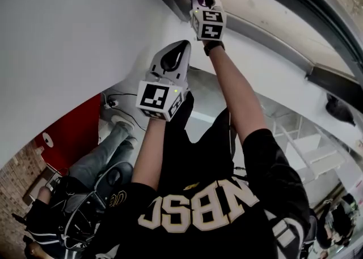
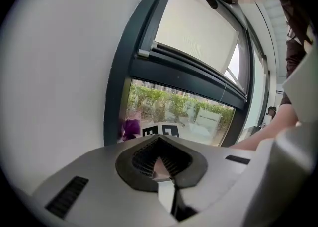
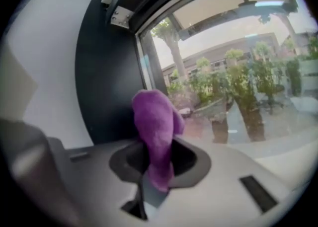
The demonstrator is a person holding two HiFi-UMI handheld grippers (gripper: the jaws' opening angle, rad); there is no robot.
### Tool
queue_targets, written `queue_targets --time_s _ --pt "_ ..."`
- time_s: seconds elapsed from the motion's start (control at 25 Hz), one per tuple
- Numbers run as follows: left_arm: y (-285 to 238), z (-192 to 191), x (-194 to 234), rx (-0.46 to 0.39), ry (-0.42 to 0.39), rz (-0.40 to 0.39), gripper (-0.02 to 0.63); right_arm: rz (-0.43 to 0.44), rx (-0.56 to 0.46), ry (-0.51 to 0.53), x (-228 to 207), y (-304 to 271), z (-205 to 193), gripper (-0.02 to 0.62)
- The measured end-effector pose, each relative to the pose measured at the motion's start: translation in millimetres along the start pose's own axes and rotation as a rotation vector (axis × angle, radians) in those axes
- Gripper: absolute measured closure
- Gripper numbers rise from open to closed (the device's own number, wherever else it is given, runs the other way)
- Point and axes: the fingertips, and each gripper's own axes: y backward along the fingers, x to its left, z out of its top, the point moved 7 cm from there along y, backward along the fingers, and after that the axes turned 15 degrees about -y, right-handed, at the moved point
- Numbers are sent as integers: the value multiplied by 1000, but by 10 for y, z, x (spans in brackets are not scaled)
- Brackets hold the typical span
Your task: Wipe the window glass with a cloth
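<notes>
Your right gripper is up at the window, its jaws pinching the purple cloth by its lower end. The rest of the cloth bunches out ahead in a narrow wad. It sits at the edge of the window glass, just beside the dark frame. I can't tell from here whether it is actually pressing on the pane.

Your left gripper hangs lower, near the white wall. Its jaws are pressed together on nothing, so it's idle.

Now the risks. That grip looks thin: only a small tail of cloth sits between the jaws. If you drag hard across the glass, friction could tug the cloth out and drop it.

The wad is also narrow, so each pass would cover only a thin band and could leave streaks unless your strokes overlap.

Watch the angle too. If you tip the gripper forward, the hard jaw tips could reach the pane before the cloth does and scrape it. Right beside the frame, a sideways stroke could knock the gripper into it.
</notes>
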Motion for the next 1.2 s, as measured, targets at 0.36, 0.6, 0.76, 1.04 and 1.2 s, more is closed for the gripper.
queue_targets --time_s 0.36,0.6,0.76,1.04,1.2 --pt "-483 34 -683 -2 35 -112 583 -217 -47 -65 -1371 1023 148 505" --pt "-969 48 -1774 6 23 -256 583 -420 -120 -138 -2705 2232 343 505" --pt "-1233 78 -2538 3 24 -307 583 -557 -187 -233 -3618 3039 483 505" --pt "-1584 106 -3591 -13 54 -398 583 -705 -245 -303 -4815 4081 740 505" --pt "-1665 123 -3941 1 28 -454 583 -751 -256 -381 -5237 4419 812 505"
